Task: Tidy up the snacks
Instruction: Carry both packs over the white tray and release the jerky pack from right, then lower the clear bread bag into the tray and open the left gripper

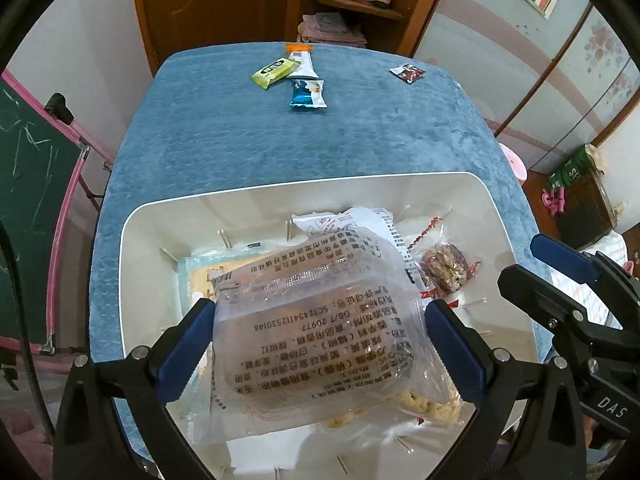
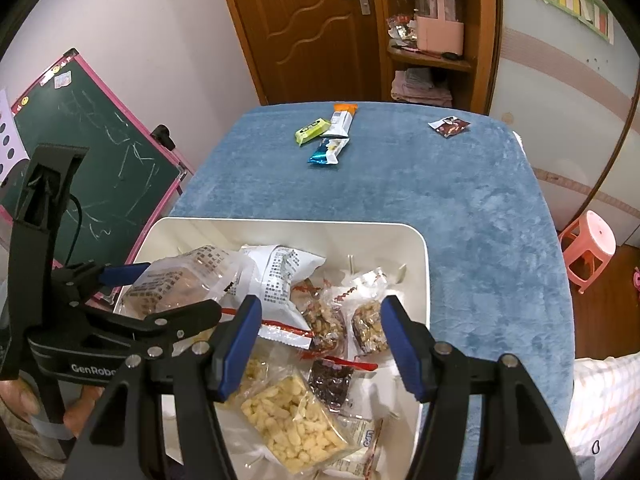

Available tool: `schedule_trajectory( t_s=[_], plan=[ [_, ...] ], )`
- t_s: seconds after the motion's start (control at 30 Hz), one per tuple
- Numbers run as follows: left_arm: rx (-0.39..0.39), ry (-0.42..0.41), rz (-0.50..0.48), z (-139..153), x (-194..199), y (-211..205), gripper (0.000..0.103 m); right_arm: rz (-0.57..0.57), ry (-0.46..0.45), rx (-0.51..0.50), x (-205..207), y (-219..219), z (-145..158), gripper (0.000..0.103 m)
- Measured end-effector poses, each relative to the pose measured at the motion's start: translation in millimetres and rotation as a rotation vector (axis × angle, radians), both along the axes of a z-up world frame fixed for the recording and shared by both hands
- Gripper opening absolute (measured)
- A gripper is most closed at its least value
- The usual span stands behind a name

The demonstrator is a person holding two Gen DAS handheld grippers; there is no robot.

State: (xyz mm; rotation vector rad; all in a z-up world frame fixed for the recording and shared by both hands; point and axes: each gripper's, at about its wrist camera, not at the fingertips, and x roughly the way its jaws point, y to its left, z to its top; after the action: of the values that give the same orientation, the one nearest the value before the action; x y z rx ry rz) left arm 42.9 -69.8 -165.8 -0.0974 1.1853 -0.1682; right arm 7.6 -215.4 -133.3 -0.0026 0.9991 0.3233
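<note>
A white bin (image 1: 280, 187) stands at the near end of the blue-covered table (image 1: 280, 140) and holds several snack packets. My left gripper (image 1: 319, 305) hangs open at its widest over the bin. A clear printed pastry packet (image 1: 320, 340) lies between its blue pads on top of the pile, and neither pad presses on it. My right gripper (image 2: 321, 300) is open too, with nothing in it, above nut packets (image 2: 370, 326) and a puffed-rice bar (image 2: 292, 428). A green packet (image 2: 313, 130), a white-orange bar (image 2: 342, 120), a blue bar (image 2: 328, 151) and a dark packet (image 2: 450, 125) lie on the far cloth.
A green chalkboard with a pink frame (image 2: 92, 160) stands left of the table. A pink stool (image 2: 592, 248) is on the right. A wooden door (image 2: 304, 28) and a shelf with a pink box (image 2: 438, 32) are behind the table.
</note>
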Motion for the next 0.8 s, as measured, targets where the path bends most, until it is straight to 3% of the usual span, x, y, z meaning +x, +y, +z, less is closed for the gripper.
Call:
schedule_trajectory(
  t_s=[0.23, 0.8],
  plan=[
    [0.011, -0.019, 0.003, 4.4, 0.9, -3.3, 0.103, -0.013, -0.004, 0.019, 1.9, -5.5, 2.1, 0.063],
    [-0.094, 0.021, 0.059, 5.1, -5.8, 6.9, 0.103, -0.057, 0.003, 0.110, 5.1, -25.2, 3.5, 0.063]
  ],
)
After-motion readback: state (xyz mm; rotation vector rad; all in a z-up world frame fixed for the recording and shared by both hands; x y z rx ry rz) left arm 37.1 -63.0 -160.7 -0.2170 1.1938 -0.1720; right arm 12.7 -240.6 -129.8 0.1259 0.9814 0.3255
